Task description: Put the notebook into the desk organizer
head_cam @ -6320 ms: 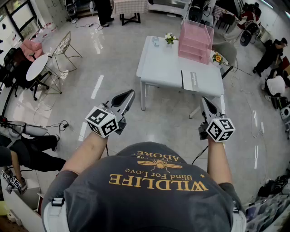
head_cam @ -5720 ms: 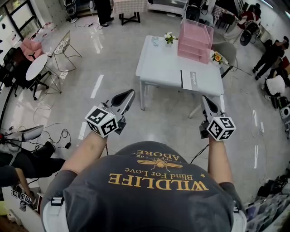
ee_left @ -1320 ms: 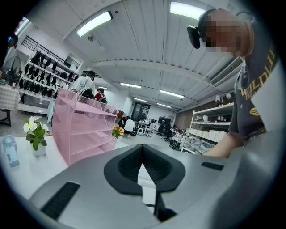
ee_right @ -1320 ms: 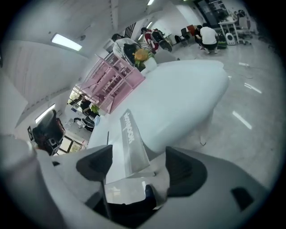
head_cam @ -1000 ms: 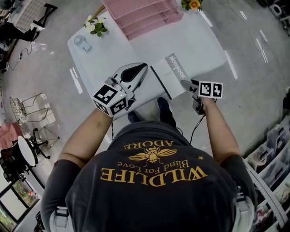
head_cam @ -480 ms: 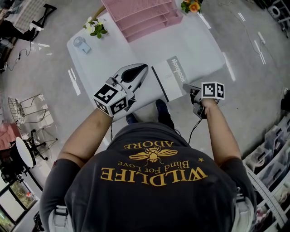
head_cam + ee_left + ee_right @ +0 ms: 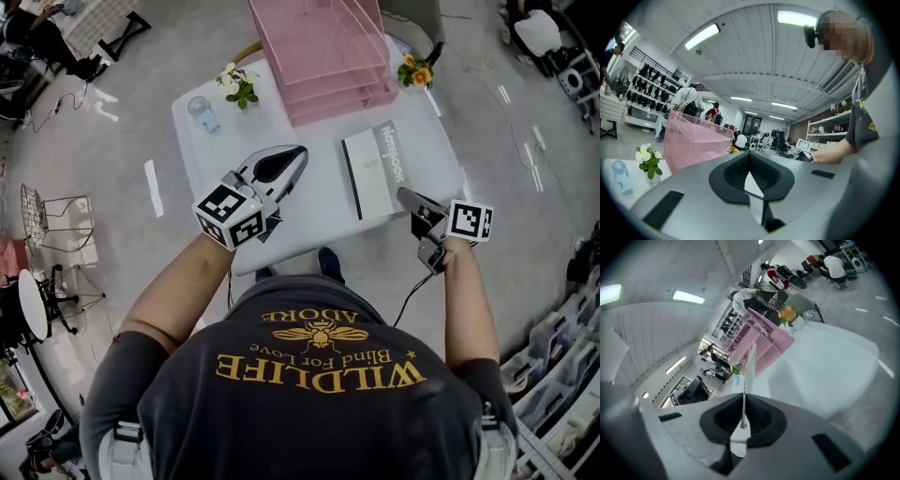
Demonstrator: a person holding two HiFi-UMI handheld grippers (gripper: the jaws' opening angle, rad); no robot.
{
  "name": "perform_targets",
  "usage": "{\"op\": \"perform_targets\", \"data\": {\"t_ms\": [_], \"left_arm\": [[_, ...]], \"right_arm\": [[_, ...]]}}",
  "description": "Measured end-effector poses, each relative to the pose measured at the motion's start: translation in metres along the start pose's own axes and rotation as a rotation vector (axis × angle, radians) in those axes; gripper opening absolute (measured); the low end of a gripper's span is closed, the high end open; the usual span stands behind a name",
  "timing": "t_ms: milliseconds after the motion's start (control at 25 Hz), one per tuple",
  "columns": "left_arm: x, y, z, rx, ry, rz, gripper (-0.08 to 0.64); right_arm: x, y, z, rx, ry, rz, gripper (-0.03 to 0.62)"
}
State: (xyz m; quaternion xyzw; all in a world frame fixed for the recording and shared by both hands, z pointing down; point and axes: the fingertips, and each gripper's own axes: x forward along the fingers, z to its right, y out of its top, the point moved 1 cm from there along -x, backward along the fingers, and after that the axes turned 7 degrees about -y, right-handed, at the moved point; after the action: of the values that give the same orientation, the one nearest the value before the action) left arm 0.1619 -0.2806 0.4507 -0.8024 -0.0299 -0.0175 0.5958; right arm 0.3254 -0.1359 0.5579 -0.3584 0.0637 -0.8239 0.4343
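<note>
The grey-white notebook (image 7: 373,173) with a dark spine hangs over the white table (image 7: 300,220), its far end towards the pink desk organizer (image 7: 323,52). My right gripper (image 7: 405,197) is shut on its near right corner. In the right gripper view the notebook (image 7: 749,366) shows edge-on as a thin white sheet rising from my right gripper (image 7: 743,401), with the organizer (image 7: 764,341) beyond. My left gripper (image 7: 274,169) is shut and holds nothing, hovering over the table left of the notebook. In the left gripper view, past my left gripper (image 7: 750,157), the organizer (image 7: 691,143) stands ahead to the left.
A vase of white flowers (image 7: 236,86) and a small clear fan-like object (image 7: 202,112) stand at the table's back left. Orange flowers (image 7: 417,73) sit right of the organizer. People and furniture fill the room around the table.
The right gripper has shut on the notebook's near corner and risen with it. The notebook now points more lengthwise at the organizer. The left gripper has risen a little.
</note>
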Motion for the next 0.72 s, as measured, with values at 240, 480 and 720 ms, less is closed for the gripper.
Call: {"op": "perform_targets", "data": {"t_ms": [240,480,720], "left_arm": [[-0.016,0.044,-0.014,0.061,0.037,0.055,-0.002],[-0.027,0.093,-0.037,0.124,0.083,0.102,-0.002],[-0.029,0.127,-0.056,0.163,0.128,0.135,-0.002]], "right_arm": [[-0.018,0.088,-0.074,-0.178,0.117,0.108,0.009],[-0.016,0.170,-0.130,-0.303,0.178,0.175,0.009],[0.016,0.235,-0.149,-0.344,0.155,0.195,0.008]]}}
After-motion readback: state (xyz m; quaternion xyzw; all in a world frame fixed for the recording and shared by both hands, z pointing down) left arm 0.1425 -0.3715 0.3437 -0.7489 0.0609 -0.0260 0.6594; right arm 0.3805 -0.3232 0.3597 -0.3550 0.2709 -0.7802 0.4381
